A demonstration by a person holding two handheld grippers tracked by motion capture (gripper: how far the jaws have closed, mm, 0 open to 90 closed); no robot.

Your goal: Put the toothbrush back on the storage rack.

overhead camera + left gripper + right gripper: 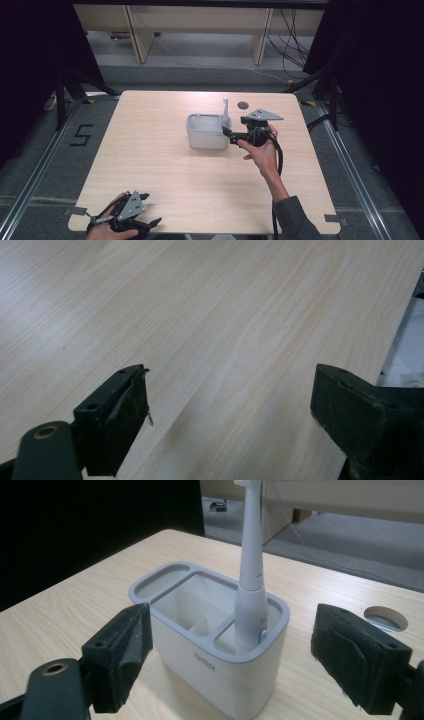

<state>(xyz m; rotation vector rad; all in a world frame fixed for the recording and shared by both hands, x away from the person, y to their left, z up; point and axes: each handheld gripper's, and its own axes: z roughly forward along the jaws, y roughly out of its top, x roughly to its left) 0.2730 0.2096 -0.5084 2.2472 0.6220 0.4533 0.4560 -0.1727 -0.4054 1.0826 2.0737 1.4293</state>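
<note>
toothbrush stands in its holder, right gripper spread just short of it

the electric toothbrush (251, 587) stands upright in the end compartment of the white holder (215, 667), the slot nearest the right gripper (230, 655). its long axis runs near vertical, head up, leaning slightly. in the right gripper view it rises between and beyond the two black jaws, which stand wide apart with nothing pressed between them; neither pad touches the brush or the holder. in the high view the right gripper (226, 131) lies level at the holder's (206, 135) right end, just beside it, jaws pointing at it across the table (150, 165).

the left gripper (152, 222) rests at the table's near left corner, well apart from the holder, jaws also spread over bare wood and gripping nothing.

judgement: the right hand is far nearer. any coming move turns on the upright handle lying straight ahead of the open jaws: a level approach would bracket it; withdrawal should go straight back to avoid tipping the holder.
</note>
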